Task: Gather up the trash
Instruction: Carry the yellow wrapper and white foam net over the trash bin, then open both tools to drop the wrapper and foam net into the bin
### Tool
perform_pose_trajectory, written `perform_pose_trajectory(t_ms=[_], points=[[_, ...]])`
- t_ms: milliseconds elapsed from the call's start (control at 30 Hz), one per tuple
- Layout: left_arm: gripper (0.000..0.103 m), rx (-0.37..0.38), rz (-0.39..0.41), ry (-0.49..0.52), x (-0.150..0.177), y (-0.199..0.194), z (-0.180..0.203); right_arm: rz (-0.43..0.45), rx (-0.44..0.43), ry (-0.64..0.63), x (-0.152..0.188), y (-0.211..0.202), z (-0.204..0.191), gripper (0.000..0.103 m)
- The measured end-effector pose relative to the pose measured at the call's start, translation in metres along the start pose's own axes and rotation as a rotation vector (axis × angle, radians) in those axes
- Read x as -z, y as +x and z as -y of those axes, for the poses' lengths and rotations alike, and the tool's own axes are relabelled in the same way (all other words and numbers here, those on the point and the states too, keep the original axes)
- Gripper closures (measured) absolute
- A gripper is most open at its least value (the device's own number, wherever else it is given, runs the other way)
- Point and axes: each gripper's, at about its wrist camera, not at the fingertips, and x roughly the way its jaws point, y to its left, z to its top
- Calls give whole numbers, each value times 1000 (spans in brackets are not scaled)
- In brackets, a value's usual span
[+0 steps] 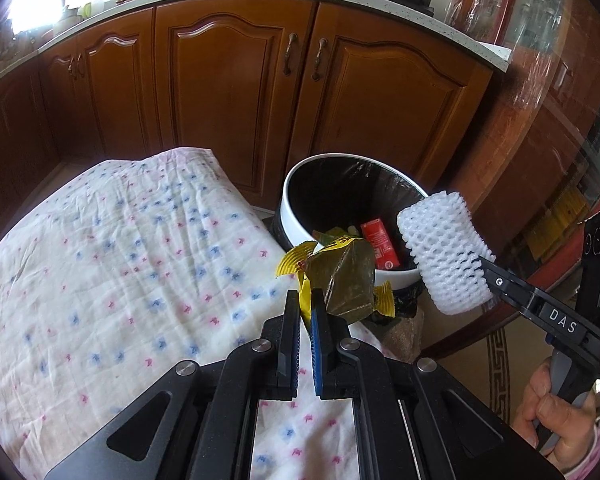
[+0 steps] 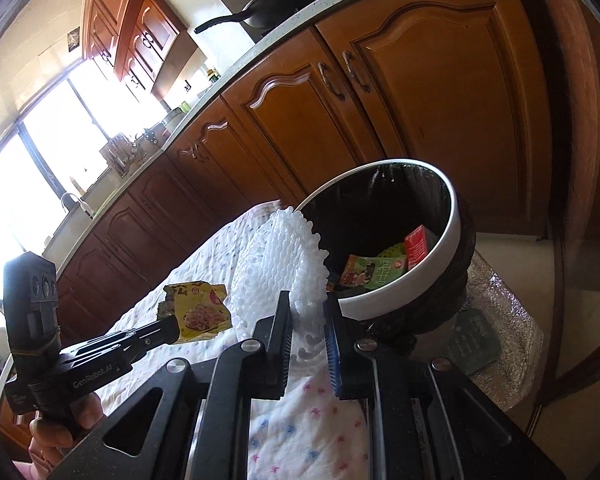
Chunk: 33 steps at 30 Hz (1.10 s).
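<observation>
My left gripper is shut on a crumpled yellow snack wrapper, held above the table's right edge just short of the bin. In the right wrist view the same wrapper hangs from the left gripper at the lower left. My right gripper is shut on a white foam fruit net, and that net shows beside the bin's rim in the left wrist view. The white round trash bin with a black liner holds a red packet and green wrappers.
A table under a white cloth with blue and pink dots fills the left. Brown kitchen cabinets stand behind the bin. A foil-covered box with a dark green packet lies below the bin. A person's hand grips the right handle.
</observation>
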Motion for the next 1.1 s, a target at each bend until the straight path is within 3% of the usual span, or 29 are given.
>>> perform_pose_trajectory(t_ms=[533, 1100], points=[[99, -17, -34, 104, -58, 70, 36, -9, 82, -39, -53, 25, 24, 88], [99, -33, -93, 125, -69, 106, 49, -80, 121, -52, -68, 60, 33, 87]])
